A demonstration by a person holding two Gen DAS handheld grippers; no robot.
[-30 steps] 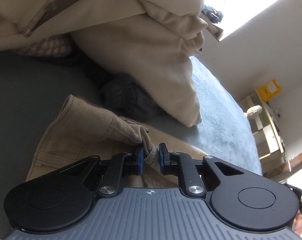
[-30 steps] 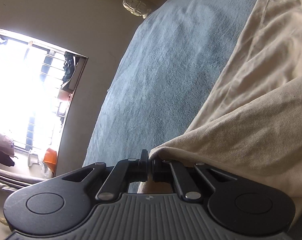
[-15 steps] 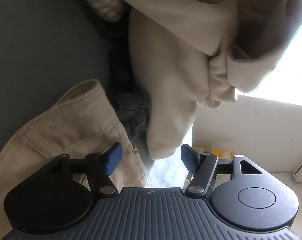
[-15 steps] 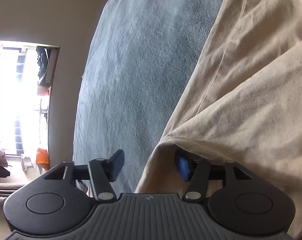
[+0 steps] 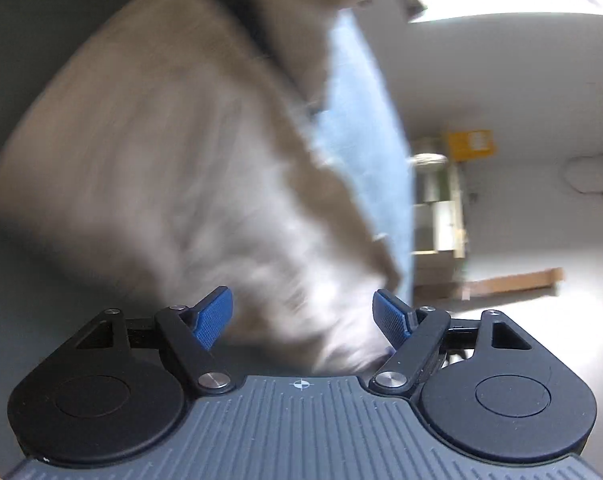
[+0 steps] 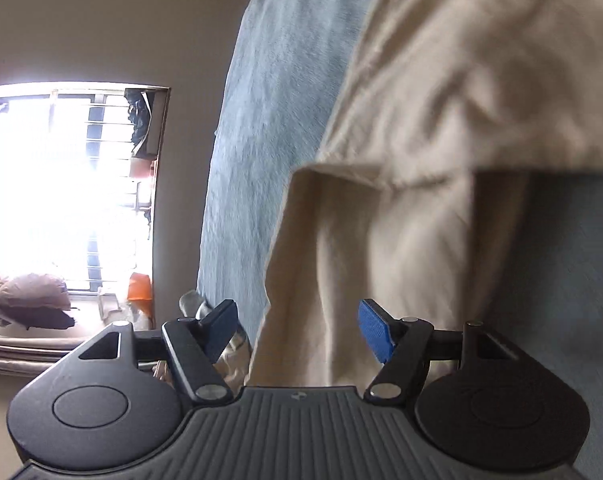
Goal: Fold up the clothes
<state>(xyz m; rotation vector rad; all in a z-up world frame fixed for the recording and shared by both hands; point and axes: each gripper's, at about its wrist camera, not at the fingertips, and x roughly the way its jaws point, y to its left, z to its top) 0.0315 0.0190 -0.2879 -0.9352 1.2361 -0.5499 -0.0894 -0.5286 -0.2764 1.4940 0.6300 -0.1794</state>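
Observation:
A beige garment (image 5: 173,184) lies on the blue-grey bed cover (image 5: 357,120); the left wrist view is blurred by motion. My left gripper (image 5: 303,316) is open just in front of the cloth, with nothing between its blue pads. In the right wrist view the same beige garment (image 6: 441,128) lies folded over itself, a folded edge running across the middle. My right gripper (image 6: 297,328) is open, with the cloth lying beyond the gap and its pads gripping nothing.
A bright barred window (image 6: 61,184) sits in the wall at left. A shelf unit (image 5: 441,216) with a yellow box (image 5: 467,142) stands past the bed's far edge. An orange object (image 6: 139,292) lies below the window.
Both grippers were shut on the beige cloth a second ago, opened and let it go. The left view has swung fast across the garment; the right gripper has drawn back from the fold.

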